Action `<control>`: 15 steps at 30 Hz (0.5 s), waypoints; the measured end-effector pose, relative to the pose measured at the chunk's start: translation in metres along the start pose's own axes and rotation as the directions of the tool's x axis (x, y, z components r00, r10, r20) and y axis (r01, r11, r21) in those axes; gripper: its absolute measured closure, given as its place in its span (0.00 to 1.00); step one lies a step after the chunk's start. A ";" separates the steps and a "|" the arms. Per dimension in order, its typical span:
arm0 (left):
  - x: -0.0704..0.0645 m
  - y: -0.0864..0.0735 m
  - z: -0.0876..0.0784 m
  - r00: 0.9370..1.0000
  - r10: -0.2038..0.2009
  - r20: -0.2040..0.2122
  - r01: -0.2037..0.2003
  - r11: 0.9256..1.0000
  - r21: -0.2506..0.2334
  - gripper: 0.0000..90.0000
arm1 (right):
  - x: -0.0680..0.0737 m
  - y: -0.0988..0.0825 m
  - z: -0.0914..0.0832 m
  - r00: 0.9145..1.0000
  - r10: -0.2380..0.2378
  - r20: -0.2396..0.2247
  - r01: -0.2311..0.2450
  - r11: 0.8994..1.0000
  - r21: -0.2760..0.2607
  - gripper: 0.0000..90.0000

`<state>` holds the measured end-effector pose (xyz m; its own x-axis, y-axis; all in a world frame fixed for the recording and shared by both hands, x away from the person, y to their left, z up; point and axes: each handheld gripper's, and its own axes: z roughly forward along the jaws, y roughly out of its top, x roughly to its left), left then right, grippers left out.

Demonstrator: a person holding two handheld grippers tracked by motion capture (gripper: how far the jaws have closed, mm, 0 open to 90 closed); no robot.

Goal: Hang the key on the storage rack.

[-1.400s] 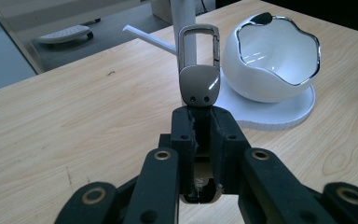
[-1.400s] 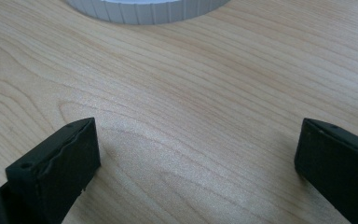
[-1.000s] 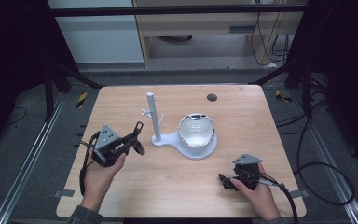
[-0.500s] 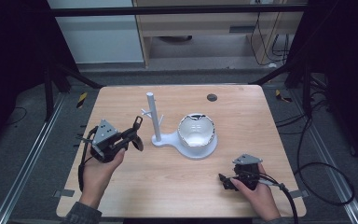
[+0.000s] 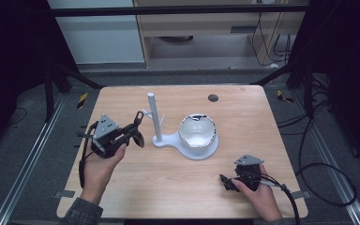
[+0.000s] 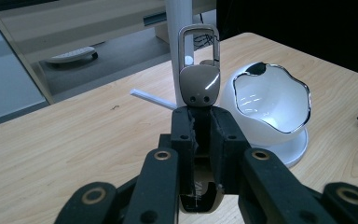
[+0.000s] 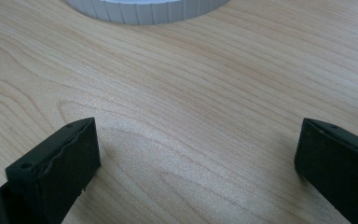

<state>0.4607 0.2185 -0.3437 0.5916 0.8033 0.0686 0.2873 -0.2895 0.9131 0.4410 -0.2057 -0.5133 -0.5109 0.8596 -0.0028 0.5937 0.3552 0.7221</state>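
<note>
Between gripper (image 6: 200, 140) jaws, smooth metal carabiner keychain (image 6: 198, 77)

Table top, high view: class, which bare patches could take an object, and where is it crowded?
Free: the table strip behind the stand, bare but for a dark disc; also the near middle between left tool and right tool. Crowded: stand and bowl at centre.

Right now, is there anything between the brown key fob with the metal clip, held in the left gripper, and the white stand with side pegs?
Nothing visible: the key fob faces the stand across open air.
</note>
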 end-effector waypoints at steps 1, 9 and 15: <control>0.000 0.001 0.000 1.000 0.001 0.000 -0.001 1.000 -0.002 0.89 | 0.000 0.000 0.000 1.000 0.000 0.000 0.000 1.000 0.000 0.00; -0.001 0.002 0.004 1.000 -0.002 -0.001 0.002 1.000 0.002 0.89 | 0.000 0.000 0.000 1.000 0.000 0.000 0.000 1.000 0.000 0.00; 0.002 0.001 0.004 1.000 -0.005 -0.004 0.005 1.000 0.001 0.89 | 0.000 0.000 0.000 1.000 0.000 0.000 0.000 1.000 0.000 0.00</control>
<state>0.4658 0.2177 -0.3441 0.5869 0.8070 0.0655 0.2911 -0.2858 0.9130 0.4410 -0.2057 -0.5133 -0.5110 0.8596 -0.0023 0.5938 0.3550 0.7221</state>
